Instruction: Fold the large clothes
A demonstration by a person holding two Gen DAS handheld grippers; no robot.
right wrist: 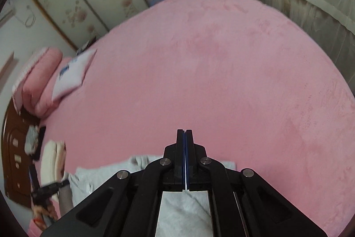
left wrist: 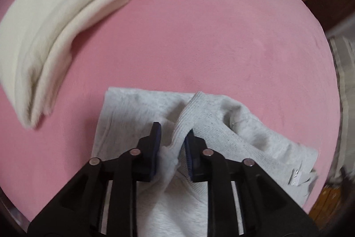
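While pinching a raised fold of the grey sweatshirt [left wrist: 137, 108] beside its ribbed band [left wrist: 195, 108], with the rest of it lying rumpled on the near part of the pink bed [left wrist: 221, 37], could easily lose it. Held between the jaws of the left gripper [left wrist: 173, 128] by a thin ridge of cloth only; likely to slip out under a quick lift or a sideways pull. Could also drag the loose layers along and undo any fold already made, with no hold on the far side. No help at present from the right gripper [right wrist: 184, 131]: jaws closed tight on nothing, hovering above the bed with grey cloth beneath its body. Risks a lopsided fold if carried over one-handed. Further out, should keep clear of the folded cream garment [left wrist: 55, 14] up the bed to the left; could brush and disturb it with a wide swing of loose cloth. Pillows [right wrist: 37, 81] well apart, no concern.
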